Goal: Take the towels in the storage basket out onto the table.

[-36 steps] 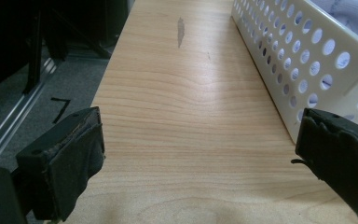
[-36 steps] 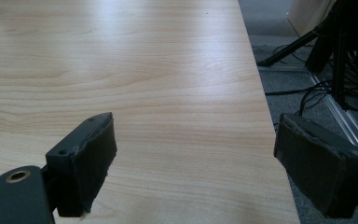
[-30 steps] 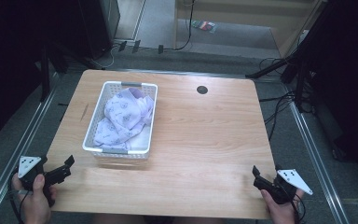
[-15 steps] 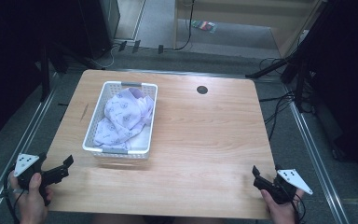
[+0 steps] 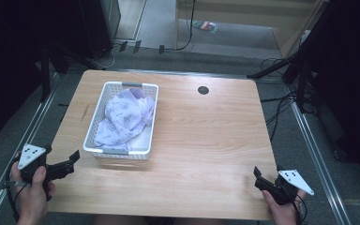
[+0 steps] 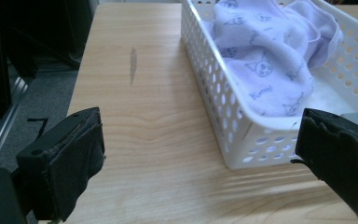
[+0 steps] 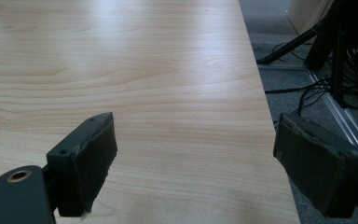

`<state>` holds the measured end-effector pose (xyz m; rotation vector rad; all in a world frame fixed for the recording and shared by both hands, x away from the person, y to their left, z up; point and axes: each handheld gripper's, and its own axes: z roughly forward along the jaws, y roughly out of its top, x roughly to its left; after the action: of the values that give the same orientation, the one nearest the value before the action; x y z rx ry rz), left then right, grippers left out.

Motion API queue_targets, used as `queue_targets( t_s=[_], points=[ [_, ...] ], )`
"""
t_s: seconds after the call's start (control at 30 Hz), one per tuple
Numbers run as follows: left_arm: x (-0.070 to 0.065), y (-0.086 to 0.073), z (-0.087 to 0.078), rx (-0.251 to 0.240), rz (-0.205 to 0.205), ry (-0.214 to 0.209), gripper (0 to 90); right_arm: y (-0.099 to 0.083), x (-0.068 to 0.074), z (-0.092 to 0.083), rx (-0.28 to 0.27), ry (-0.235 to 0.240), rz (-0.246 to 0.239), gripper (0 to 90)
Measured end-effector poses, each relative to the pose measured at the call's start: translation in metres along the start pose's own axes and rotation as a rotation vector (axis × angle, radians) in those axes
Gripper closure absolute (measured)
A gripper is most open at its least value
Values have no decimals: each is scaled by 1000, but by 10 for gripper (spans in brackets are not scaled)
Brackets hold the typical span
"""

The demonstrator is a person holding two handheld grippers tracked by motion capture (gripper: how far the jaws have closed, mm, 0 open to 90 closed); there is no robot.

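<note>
Jaws of the left gripper [image 6: 200, 168] spread wide with nothing between them but bare bench [image 6: 158, 140] and the near corner of the white basket [image 6: 242, 140]. Same gripper in the high view [image 5: 63, 168] at the bench's near-left corner, held in the left hand [image 5: 30, 192], pointed toward the basket [image 5: 117, 152] and just short of its near end, not touching it. Jaws of the right gripper [image 7: 193, 172] equally wide apart, empty, framing plain wood and the bench's right edge; seen from above [image 5: 265, 180] at the near-right corner, gripped by the right hand [image 5: 283, 206], well apart from the basket.

Lilac printed cloth [image 5: 126, 117] lying crumpled inside the basket, heaped toward the far end and spilling down to the near one; up close [image 6: 265, 60] bunched high against the perforated wall, small cartoon prints showing. Basket itself on the left half of the bench, long side running away from the person.

Judged from this: nothing started. Cloth untouched and fully in the basket, no grasp made, both grippers parked at the near edge. Left to do, most likely: reach in with the nearer left gripper, take hold of the cloth, lift it out onto the open wood, with the right coming across to help.
</note>
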<state>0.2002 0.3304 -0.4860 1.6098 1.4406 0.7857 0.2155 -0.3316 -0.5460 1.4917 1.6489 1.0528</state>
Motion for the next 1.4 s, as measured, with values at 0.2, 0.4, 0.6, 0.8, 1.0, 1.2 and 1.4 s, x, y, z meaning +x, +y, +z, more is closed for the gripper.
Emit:
queue_targets(
  t_s=[0.2, 0.4, 0.6, 0.8, 1.0, 1.2, 1.4],
  points=[
    [-13, 25, 7, 42, 52, -19, 22, 0, 0, 0, -3, 4, -1, 135],
    [-21, 40, 12, 61, 70, -34, 22, 0, 0, -1, -5, 5, -2, 135],
    [-27, 58, 22, 82, 97, -10, 22, 0, 0, -1, -7, 7, -5, 135],
    [-35, 77, 34, 124, 133, -16, 22, 0, 0, -1, -4, 6, -3, 135],
    [-43, 87, 44, 156, 158, -21, 22, 0, 0, -1, -5, 8, -4, 135],
    [-54, 98, 59, 214, 203, -28, 22, 0, 0, -1, -6, 8, -5, 135],
    [-62, 107, 71, 244, 230, -28, 22, 0, 0, -1, -7, 8, -5, 135]
  ],
)
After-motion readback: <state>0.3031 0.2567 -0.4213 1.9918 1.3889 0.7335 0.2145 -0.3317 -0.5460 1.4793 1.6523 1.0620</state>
